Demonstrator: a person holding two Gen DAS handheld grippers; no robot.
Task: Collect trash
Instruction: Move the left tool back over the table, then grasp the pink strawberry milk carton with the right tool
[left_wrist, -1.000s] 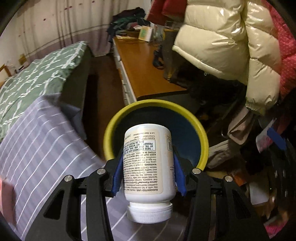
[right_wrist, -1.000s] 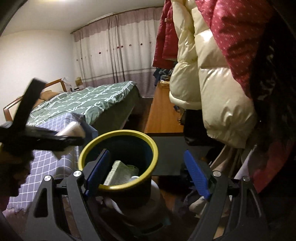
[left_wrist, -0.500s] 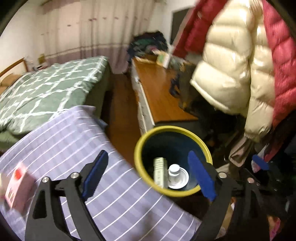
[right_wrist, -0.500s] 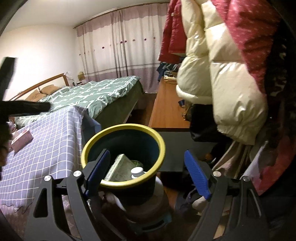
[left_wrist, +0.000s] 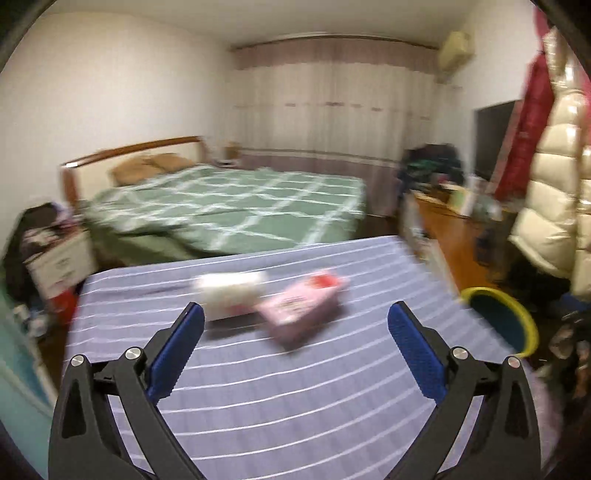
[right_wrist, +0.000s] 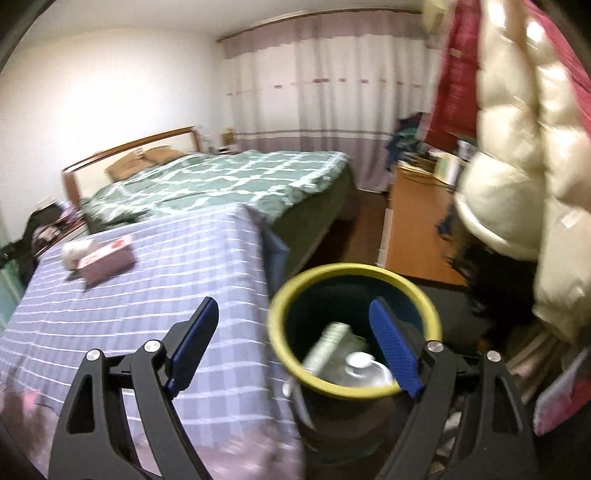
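Note:
My left gripper (left_wrist: 295, 317) hangs over the lilac striped tablecloth (left_wrist: 295, 413), its jaws opening wide with nothing between them. Just beyond its fingertips lie a pink box (left_wrist: 301, 312) and a white packet (left_wrist: 231, 295), both blurred. The yellow-rimmed bin (left_wrist: 517, 314) stands off the table's right edge. My right gripper (right_wrist: 293, 306) is open and empty, straddling the table's corner and the bin (right_wrist: 354, 269). Inside the bin lie a white bottle (right_wrist: 364, 363) and a flat box (right_wrist: 327, 347). The pink box (right_wrist: 107, 258) and the white packet (right_wrist: 75, 249) also show far left.
A bed with a green checked cover (left_wrist: 240, 206) stands behind the table. A wooden desk (right_wrist: 417, 229) runs along the right wall, and puffy coats (right_wrist: 517, 166) hang right beside the bin. Clutter (right_wrist: 554, 387) lies on the floor to the bin's right.
My left gripper let the white bottle drop into the bin, opened wide and swung left to face the table. My right gripper shifted left; the bottle now lies in the bin.

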